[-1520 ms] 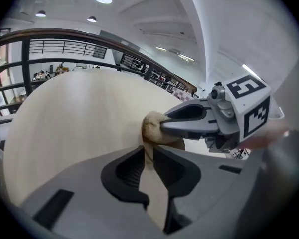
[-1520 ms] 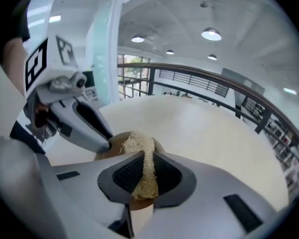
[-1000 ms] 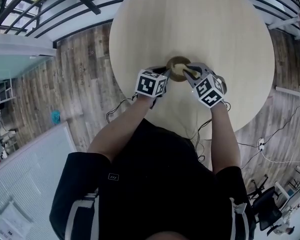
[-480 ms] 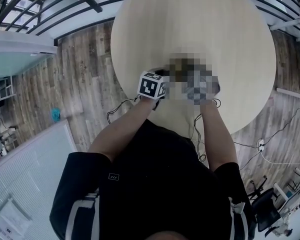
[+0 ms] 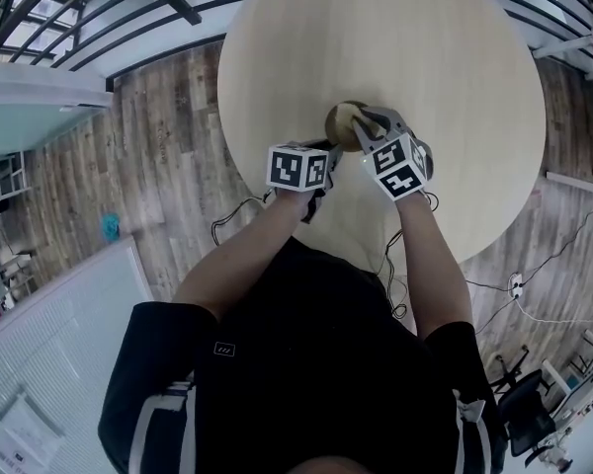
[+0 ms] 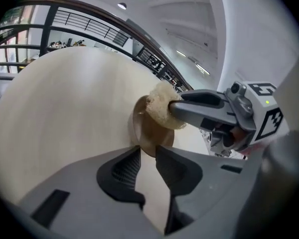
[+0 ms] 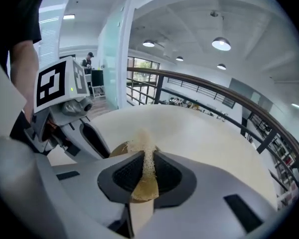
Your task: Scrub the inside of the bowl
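A: L gripper (image 6: 147, 156), status?
B: Jaws have just been opening. Now apart, pads off. Rim of bowl (image 6: 152, 133) sits right at the tips, not pinched.
A: R gripper (image 7: 148, 163)?
B: Clenched on sponge (image 7: 142, 142), thin edge between pads, far end down in the bowl.
A: Bowl loc.?
B: On table (image 5: 425, 47), near side of centre, just far of both grippers.
A: Risks from here?
B: 1) Bowl is unheld. It looks small and light and the top looks smooth, so a scrub push prob. slides or tips it toward the far side. Re-pinch rim before next stroke. 2) Sponge is held by a narrow strip, so a hard drag could pull it out. 3) L and R tips are v. close and could knock each other.
A: Surface, room?
B: Round pale wood-look top, nothing on it but the bowl. Plank floor (image 5: 168, 136) all round, cables (image 5: 534, 275) on it at right, railing (image 5: 99, 18) far left.
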Tool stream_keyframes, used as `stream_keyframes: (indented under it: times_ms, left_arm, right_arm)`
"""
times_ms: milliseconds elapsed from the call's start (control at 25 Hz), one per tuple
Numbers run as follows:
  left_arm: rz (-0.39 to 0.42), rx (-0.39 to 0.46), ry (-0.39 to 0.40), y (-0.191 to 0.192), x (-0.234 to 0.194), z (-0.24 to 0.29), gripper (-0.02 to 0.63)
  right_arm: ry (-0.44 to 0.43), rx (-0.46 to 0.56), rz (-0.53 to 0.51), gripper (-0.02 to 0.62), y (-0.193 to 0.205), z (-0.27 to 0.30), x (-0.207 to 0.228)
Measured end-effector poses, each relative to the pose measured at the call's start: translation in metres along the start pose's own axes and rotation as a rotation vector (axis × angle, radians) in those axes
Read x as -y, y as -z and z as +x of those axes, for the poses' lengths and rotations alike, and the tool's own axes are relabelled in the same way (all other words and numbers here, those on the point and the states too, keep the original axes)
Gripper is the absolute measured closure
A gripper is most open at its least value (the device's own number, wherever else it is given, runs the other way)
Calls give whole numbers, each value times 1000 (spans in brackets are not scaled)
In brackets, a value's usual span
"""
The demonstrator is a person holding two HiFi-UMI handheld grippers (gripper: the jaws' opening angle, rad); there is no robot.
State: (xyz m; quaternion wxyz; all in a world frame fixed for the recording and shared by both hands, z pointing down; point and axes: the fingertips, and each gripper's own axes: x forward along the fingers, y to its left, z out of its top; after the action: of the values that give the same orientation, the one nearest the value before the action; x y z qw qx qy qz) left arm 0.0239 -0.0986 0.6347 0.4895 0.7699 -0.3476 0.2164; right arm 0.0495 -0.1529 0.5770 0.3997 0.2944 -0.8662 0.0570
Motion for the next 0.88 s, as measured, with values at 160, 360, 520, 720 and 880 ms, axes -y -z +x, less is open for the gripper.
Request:
stream_keyframes:
  times_ms: [160, 360, 520, 720, 880]
  left_arm:
    - [48, -17, -11, 5, 1, 1, 511]
    - [169, -25, -39, 2, 0, -13, 454]
    - [308, 11, -79, -22, -9, -26, 454]
    - [546, -4, -67, -74, -10, -18, 454]
    - [776, -123, 3, -95, -1, 5, 454]
  right_arm:
    - [-67, -62, -40, 532, 13, 4, -8]
    - [-35, 13, 28, 532, 1, -15, 7]
    - [-59, -19, -24, 531, 10, -27, 0]
    - [-95, -89, -180, 531, 17, -28, -21]
    - [-114, -118, -245, 531, 16, -21, -31]
